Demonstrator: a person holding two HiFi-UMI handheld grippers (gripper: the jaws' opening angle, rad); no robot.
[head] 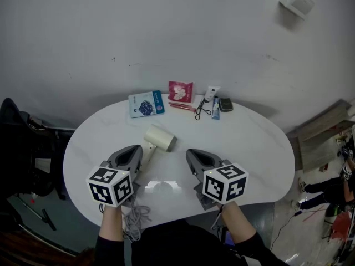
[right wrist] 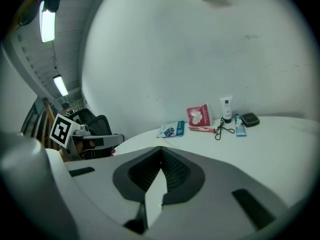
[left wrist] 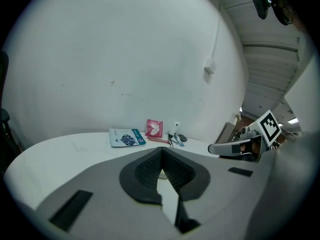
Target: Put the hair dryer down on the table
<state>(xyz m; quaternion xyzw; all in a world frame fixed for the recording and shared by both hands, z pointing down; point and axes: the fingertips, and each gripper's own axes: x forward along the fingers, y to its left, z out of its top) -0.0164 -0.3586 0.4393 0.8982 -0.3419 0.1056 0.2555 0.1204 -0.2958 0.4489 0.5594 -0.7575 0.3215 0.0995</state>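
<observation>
A cream hair dryer [head: 159, 137] lies on the white oval table [head: 260, 148]. Its handle points toward me and its grey cord [head: 135, 216] trails over the front edge. My left gripper [head: 137, 148] hangs just left of the handle, apart from it, with its jaws shut on nothing [left wrist: 161, 149]. My right gripper [head: 189, 152] hovers to the dryer's right, also shut and empty [right wrist: 161, 149]. Each gripper shows at the edge of the other's view: the right gripper [left wrist: 239, 147] and the left gripper [right wrist: 95, 141].
Along the table's far edge lie a blue packet [head: 146, 103], a pink packet [head: 181, 91], a pink pen [head: 182, 106], a white tube [head: 210, 93], an eyelash curler [head: 199, 111], a blue tube [head: 215, 111] and a dark case [head: 225, 105]. A black chair [head: 16, 132] stands left.
</observation>
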